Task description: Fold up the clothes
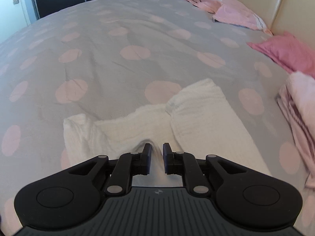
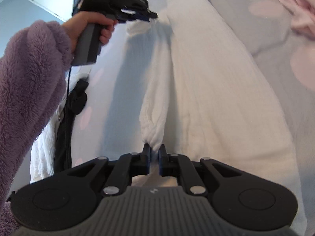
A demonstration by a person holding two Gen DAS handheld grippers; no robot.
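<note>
A white ribbed garment (image 1: 196, 108) lies partly folded on the bed. In the left wrist view my left gripper (image 1: 157, 147) is shut on a pinched ridge of its fabric at the near edge. In the right wrist view my right gripper (image 2: 154, 148) is shut on a bunched corner of the same white garment (image 2: 206, 88). That cloth stretches taut up to the left gripper (image 2: 151, 16), which lifts another part of it at the top. A hand (image 2: 88, 25) in a fluffy purple sleeve (image 2: 29, 68) holds the left gripper's handle.
The grey bedcover (image 1: 118, 39) with pink dots spreads ahead. Pink pillows (image 1: 236, 11) and a darker pink cushion (image 1: 285, 51) lie by the headboard at right. A pile of pink and white clothes (image 1: 295, 108) sits at the right edge. A black cable (image 2: 68, 102) hangs below the hand.
</note>
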